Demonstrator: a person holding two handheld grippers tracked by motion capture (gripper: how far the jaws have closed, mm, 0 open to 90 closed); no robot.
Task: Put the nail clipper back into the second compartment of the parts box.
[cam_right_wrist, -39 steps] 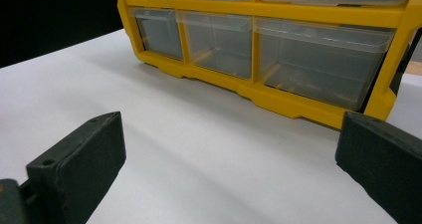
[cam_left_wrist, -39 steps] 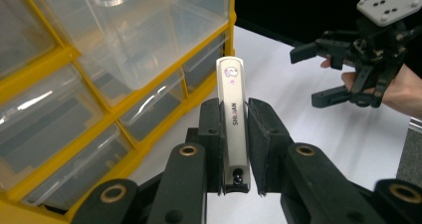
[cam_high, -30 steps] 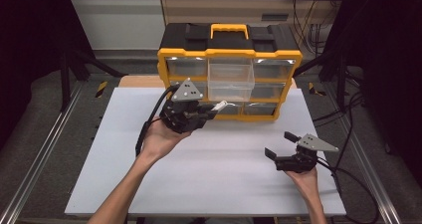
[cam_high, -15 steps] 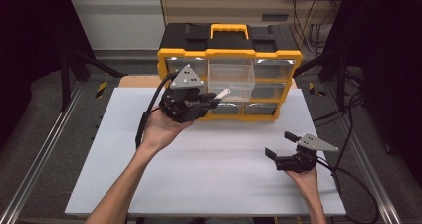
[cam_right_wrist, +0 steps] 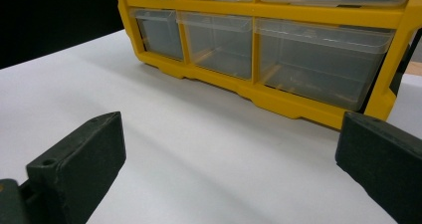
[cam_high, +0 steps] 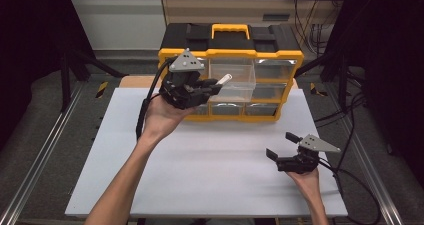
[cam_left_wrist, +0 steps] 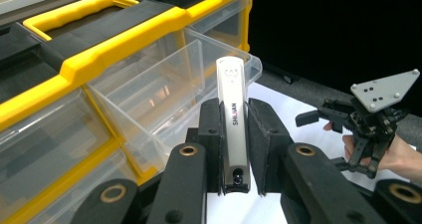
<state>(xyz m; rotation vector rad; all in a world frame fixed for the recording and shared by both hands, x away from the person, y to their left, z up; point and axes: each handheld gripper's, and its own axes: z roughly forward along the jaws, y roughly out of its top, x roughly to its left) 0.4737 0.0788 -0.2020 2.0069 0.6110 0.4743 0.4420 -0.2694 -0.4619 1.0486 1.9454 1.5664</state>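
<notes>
**White bar clamped at the open drawer**

Dark surroundings on every side; metal rails run along the floor left and right of a white table (cam_high: 200, 175). At the table's far edge stands a yellow and black drawer cabinet (cam_high: 231, 50) with a yellow carry handle on top and clear plastic drawers in its front.

One clear drawer (cam_high: 234, 80) in the upper middle is pulled out toward the person. In the left gripper view it stands open, and nothing can be made out inside it.

Left gripper (cam_high: 212, 87): held up in front of the cabinet's left half, grey three-cornered plate on top, cable looping down beside the forearm. Jaws clamped on a slim white bar (cam_left_wrist: 233, 122), one pad against each long side. The bar carries dark lettering down its face (not fully legible) and a dark metal fitting at its near end. Its far tip points at the pulled-out drawer, reaching over the near rim as seen from the high view.

Right gripper (cam_high: 284, 146): low over the table's right front, well apart from the cabinet, held in the person's right hand (cam_high: 306, 177). Jaws wide apart, with bare table between them. Its own view looks along the table at the cabinet's bottom row of shut drawers.
</notes>
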